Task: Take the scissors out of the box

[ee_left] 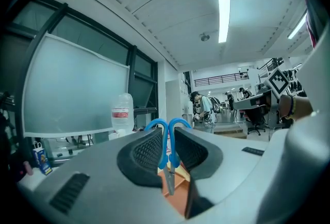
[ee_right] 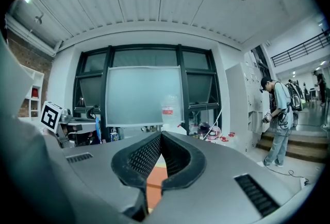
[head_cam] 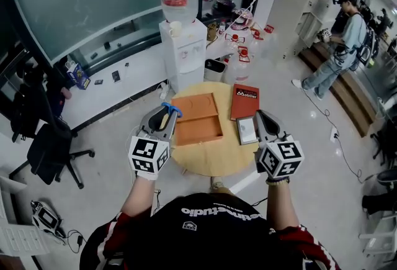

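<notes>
My left gripper (head_cam: 166,115) hovers over the left edge of the round wooden table (head_cam: 214,160), shut on the blue-handled scissors (head_cam: 171,108). In the left gripper view the scissors (ee_left: 168,138) are pinched between the pads, handle loops up and blade hanging down. To the gripper's right on the table lies the open orange box (head_cam: 198,118). My right gripper (head_cam: 265,121) is above the table's right edge, and its jaws (ee_right: 161,136) are shut with nothing between them. A strip of the orange box (ee_right: 154,179) shows below them.
A red lid or book (head_cam: 244,101) and a grey flat panel (head_cam: 247,130) lie on the table's right side. Behind the table stands a water dispenser (head_cam: 182,45) beside bottles on the floor (head_cam: 240,54). An office chair (head_cam: 46,151) is at the left, a person (head_cam: 340,45) at the far right.
</notes>
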`<state>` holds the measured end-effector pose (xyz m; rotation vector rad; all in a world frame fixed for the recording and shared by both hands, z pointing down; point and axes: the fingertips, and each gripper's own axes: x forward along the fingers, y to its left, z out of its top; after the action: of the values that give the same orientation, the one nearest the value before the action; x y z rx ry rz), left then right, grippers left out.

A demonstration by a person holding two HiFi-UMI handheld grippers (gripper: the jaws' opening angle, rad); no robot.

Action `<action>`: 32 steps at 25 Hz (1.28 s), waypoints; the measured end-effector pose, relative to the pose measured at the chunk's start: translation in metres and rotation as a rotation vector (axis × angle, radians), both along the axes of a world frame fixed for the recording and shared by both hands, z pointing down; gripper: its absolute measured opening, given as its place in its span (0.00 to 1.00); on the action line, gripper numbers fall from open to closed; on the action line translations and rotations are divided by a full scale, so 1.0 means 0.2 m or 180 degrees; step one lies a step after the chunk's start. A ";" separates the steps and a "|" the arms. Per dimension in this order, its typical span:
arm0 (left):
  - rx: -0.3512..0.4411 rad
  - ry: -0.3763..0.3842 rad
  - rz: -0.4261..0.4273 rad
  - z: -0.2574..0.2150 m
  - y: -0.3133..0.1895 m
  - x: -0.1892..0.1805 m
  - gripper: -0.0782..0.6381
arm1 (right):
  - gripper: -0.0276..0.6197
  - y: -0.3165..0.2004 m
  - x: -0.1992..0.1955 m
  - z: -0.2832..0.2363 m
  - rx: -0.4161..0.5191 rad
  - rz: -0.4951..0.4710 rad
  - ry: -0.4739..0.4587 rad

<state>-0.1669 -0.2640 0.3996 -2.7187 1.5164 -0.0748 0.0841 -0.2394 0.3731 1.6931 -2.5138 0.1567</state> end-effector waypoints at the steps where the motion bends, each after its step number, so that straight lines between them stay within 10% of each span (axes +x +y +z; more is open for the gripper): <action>1: 0.0009 0.0004 -0.0004 -0.01 0.00 -0.01 0.23 | 0.09 0.00 0.00 0.00 0.0004 0.0010 -0.0002; 32: 0.0140 0.0070 0.0011 -0.15 0.05 -0.01 0.23 | 0.09 0.07 0.03 -0.05 0.0062 0.0014 -0.0085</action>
<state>-0.1692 -0.2547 0.3701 -2.6969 1.5002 -0.0116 0.0908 -0.2255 0.3640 1.7154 -2.5389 0.1567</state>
